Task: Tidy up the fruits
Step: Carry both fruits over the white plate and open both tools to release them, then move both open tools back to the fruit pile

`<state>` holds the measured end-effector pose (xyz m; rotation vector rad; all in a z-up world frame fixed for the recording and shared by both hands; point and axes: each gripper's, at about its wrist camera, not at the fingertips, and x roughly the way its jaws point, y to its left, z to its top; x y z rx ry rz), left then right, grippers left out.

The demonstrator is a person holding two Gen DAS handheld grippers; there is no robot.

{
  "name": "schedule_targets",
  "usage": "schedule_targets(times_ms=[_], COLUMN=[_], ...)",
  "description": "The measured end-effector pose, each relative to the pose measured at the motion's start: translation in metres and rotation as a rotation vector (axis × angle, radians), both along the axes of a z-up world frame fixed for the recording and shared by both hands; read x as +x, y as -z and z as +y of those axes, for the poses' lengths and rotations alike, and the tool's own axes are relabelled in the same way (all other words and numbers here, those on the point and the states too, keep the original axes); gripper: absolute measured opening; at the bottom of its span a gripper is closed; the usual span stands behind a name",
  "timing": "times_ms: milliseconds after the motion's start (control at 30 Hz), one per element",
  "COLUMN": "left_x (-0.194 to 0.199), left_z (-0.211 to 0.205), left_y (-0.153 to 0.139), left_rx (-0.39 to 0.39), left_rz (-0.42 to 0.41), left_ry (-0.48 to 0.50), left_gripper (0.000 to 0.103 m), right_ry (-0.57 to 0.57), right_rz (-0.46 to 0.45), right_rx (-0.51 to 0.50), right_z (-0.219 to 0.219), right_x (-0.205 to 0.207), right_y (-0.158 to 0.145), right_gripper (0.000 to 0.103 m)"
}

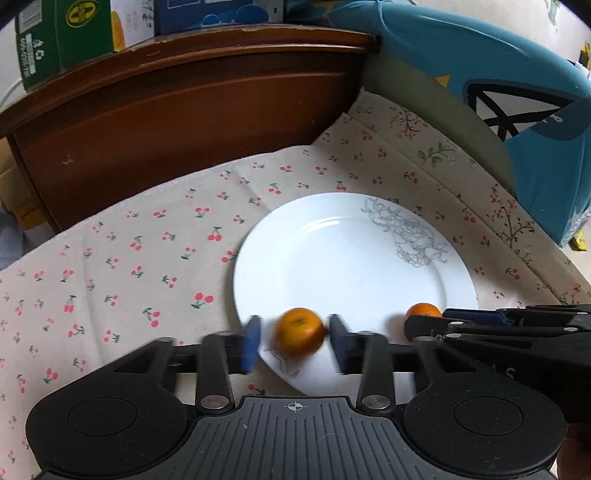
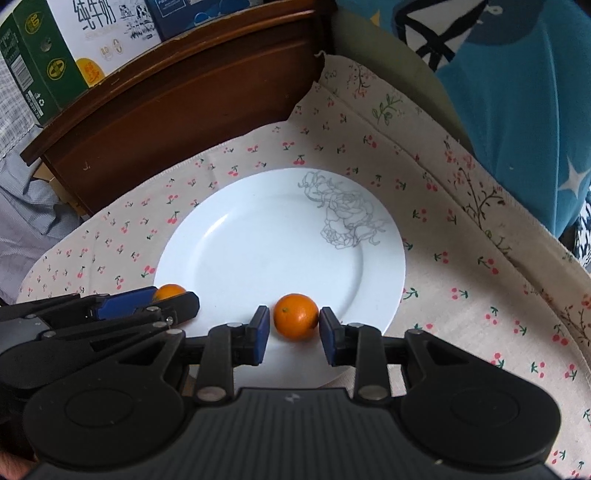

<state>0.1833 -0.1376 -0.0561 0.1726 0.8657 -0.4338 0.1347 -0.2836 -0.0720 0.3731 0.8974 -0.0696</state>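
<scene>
A white plate (image 1: 351,266) (image 2: 258,251) with a grey flower drawing lies on a cherry-print cloth (image 1: 147,266). Two small oranges sit at its near rim. In the left wrist view, one orange (image 1: 300,331) lies between the blue pads of my left gripper (image 1: 295,339), which is open: a gap shows on the orange's left side and the picture is blurred there. In the right wrist view, the other orange (image 2: 296,315) rests on the plate between the pads of my right gripper (image 2: 294,326), with a thin gap on its left. Each gripper shows side-on in the other view: the right gripper (image 1: 417,325), the left gripper (image 2: 181,304).
A dark wooden board (image 1: 184,110) (image 2: 184,96) rises behind the cloth, with cartons (image 1: 66,33) (image 2: 55,55) on top. A blue patterned cushion or bedding (image 1: 517,92) (image 2: 517,92) stands at the right. Bare cloth lies left of the plate.
</scene>
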Motion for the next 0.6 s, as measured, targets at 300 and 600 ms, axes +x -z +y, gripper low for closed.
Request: schedule_targets(times_ms=[300,600], left_x=[-0.006,-0.021], left_z=[0.008,0.020], left_y=[-0.016,-0.026], left_rx=[0.034,0.076], left_rz=[-0.069,-0.054], left_ry=[-0.044,-0.077], left_gripper=[0.070,0.077], right_ry=[0.010,-0.026], right_rz=[-0.048,-0.082], right_rx=[-0.033,-0.033], right_z=[-0.001,0.008], right_x=[-0.005,-0.015], right_y=[-0.013,-0.026], right_gripper=[0.035,0.036])
